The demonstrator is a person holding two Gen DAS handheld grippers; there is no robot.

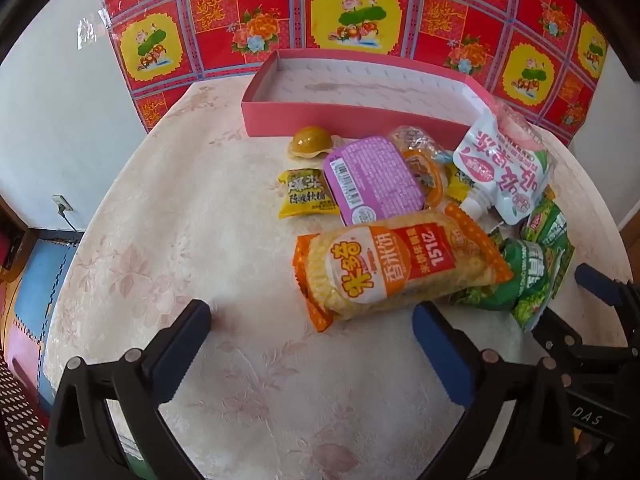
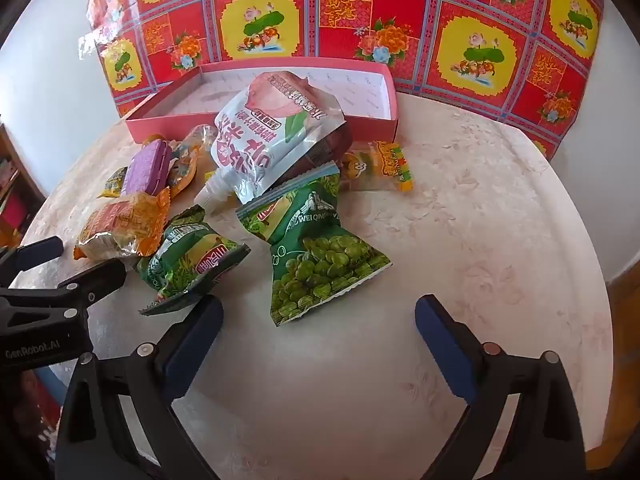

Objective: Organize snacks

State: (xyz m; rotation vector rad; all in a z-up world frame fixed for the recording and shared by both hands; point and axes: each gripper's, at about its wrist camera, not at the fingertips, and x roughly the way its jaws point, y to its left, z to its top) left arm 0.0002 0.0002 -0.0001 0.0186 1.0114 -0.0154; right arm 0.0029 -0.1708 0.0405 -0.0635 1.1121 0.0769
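Snacks lie in a loose heap on the table point(image 1: 160, 240), toward its far edge and just in front of a shallow pink box point(image 1: 352, 116) that stands against a red and yellow flowered cloth point(image 1: 360, 8). The inside of the box shows only its pale floor.

Nearest the left gripper point(image 1: 312, 332) is an orange rice-cracker pack point(image 1: 400, 268) lying on its side. Behind it a purple tub point(image 1: 372, 180) sits upside down with its barcode label showing, touching a small yellow candy packet point(image 1: 306, 196) on its left. A round golden pastry point(image 1: 311, 142) sits next to the box wall. An orange jelly cup point(image 1: 424, 172) is wedged between the tub and a white spouted drink pouch point(image 1: 500, 160), which leans against the box with its cap pointing down.

In front of the right gripper point(image 2: 320, 324) lie two green pea bags: the larger one point(image 2: 320, 264) rests partly under the pouch point(image 2: 276, 140), and the smaller one point(image 2: 192, 264) lies just beside the gripper's left finger point(image 2: 192, 344). A clear gummy packet point(image 2: 380, 164) lies behind them, near the box's right corner point(image 2: 394, 120).

Both grippers hover low over the near part of the table with their fingers spread wide and nothing between them.
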